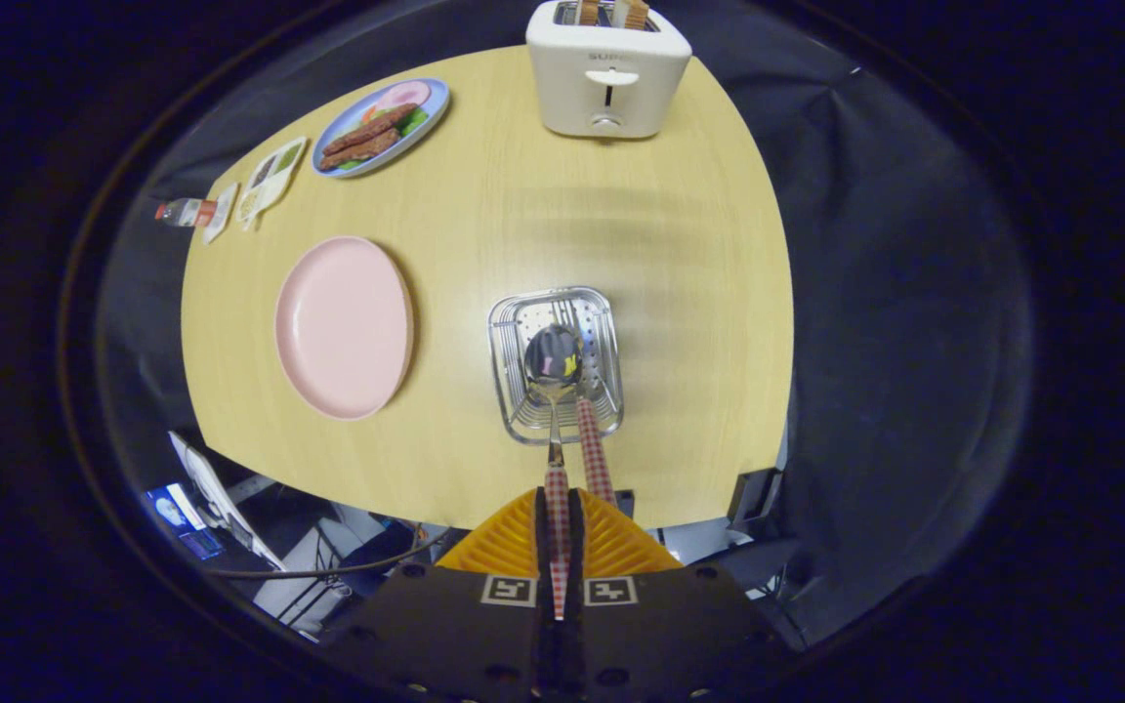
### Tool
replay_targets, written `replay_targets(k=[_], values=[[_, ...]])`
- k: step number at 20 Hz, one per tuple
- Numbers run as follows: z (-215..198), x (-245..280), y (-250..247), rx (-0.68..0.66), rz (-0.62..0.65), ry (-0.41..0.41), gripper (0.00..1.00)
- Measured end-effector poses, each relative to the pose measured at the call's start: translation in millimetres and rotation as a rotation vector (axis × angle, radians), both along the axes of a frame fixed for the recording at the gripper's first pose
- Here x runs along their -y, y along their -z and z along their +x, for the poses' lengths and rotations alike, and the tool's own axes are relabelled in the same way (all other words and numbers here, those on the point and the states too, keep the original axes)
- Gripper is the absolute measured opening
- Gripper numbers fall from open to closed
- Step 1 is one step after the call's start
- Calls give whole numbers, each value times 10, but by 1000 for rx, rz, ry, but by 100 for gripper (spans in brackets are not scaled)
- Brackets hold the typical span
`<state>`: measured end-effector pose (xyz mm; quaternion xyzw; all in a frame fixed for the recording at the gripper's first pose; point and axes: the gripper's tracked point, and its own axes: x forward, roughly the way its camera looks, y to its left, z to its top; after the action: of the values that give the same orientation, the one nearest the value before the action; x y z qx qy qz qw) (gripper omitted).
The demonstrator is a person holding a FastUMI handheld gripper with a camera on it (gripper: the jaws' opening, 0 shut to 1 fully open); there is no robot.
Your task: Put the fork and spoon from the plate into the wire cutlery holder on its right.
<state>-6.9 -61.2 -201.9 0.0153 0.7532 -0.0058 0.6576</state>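
Looking down from above the table (523,215): gripper (559,508) pinching the spoon (553,356) by its checked handle, both fingers pressed close on it from either side. Handle runs up between the fingers; steel neck and bowl stick out ahead.

Spoon bowl sits over the mouth of the holder (555,363), hollow side toward the camera. Cannot tell whether the bowl is inside the rim or just above it.

Second checked handle, the fork (594,454), leans out of the holder just right of the spoon's handle, reaching back toward the right finger. Its tines are down in the holder, partly hidden by the spoon bowl.

Holder: steel, squarish, perforated walls, standing on the table just ahead of the fingers.

Pink plate (343,327) to the left of the holder, apart from it, nothing on it.

Beyond the holder, at the far edge of the table, a white toaster (607,73) with two slices standing in its slots.

Far left corner: blue plate (382,125) with sausages, greens and a slice of something pink. Near it, a small divided tray (274,176), and a bottle (187,212) lying on its side at the table's edge.

Dark cloth behind and to the right of the table.
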Motion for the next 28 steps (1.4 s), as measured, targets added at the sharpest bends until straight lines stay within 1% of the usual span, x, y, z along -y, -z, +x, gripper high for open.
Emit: replay_targets(k=[7, 8, 10, 11, 14, 17, 18, 19, 22, 23, 28], values=[[108, 47, 21, -29, -40, -21, 3], [118, 44, 27, -34, -40, -22, 5], [135, 43, 49, -43, -41, -16, 6], [142, 37, 55, -47, -42, -16, 10], [203, 23, 74, -30, -34, -14, 10], [276, -37, 39, 10, -14, 0, 14], [303, -51, 35, 32, -9, 1, 21], [348, -57, 12, 58, -8, 0, 31], [463, -104, -70, 148, 5, -23, 42], [505, -140, -112, 181, 14, -31, 54], [709, -298, -225, 340, 97, 18, 80]])
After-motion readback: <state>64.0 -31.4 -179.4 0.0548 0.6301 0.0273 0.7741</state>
